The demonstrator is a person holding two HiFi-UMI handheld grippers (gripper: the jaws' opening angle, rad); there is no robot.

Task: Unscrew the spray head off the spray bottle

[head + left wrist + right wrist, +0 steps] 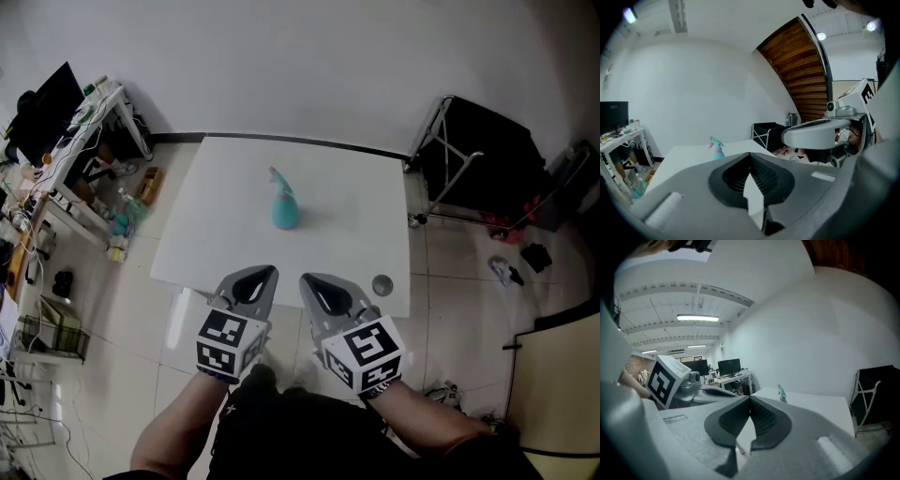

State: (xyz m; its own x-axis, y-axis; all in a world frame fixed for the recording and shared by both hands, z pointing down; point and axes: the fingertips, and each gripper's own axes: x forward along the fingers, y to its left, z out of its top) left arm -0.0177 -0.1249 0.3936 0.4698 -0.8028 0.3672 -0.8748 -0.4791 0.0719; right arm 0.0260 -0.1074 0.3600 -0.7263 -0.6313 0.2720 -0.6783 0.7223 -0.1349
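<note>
Showing spray bottle plus grey disc is head view alone.

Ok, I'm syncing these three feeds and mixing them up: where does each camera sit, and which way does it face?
Head view: on the person's head, facing steeply down at the white table; forearms, left gripper and right gripper show.
Left gripper view: on the left gripper, looking along its shut jaws over the table; the right gripper shows at right.
Right gripper view: on the right gripper, likewise; the left gripper shows at left.
Shared: all three see the spray bottle.
</note>
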